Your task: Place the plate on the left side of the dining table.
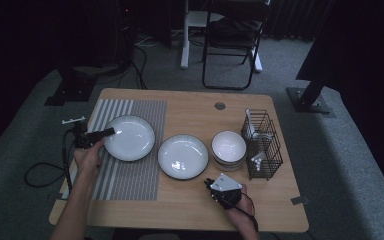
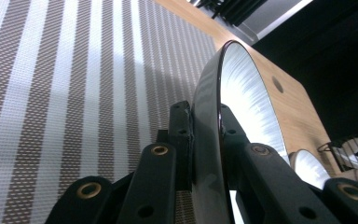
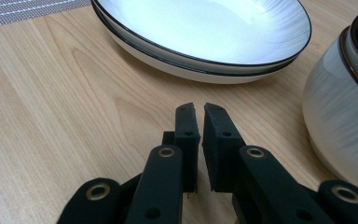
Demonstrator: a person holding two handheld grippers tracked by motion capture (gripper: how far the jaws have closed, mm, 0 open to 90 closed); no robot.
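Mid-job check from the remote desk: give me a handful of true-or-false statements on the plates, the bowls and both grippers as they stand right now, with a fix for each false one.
1. The left gripper is clamped on the rim of the plate on the striped mat. True; the left gripper view shows its rim between the pads.
2. The right gripper holds the middle plate. False: its jaws are shut on nothing, short of that plate.
3. The bowls are stacked beside the wire rack. True.
4. The middle plate lies on the striped mat. False: it sits on the bare wooden table.
5. The wire rack is at the table's left end. False: it stands at the right end.
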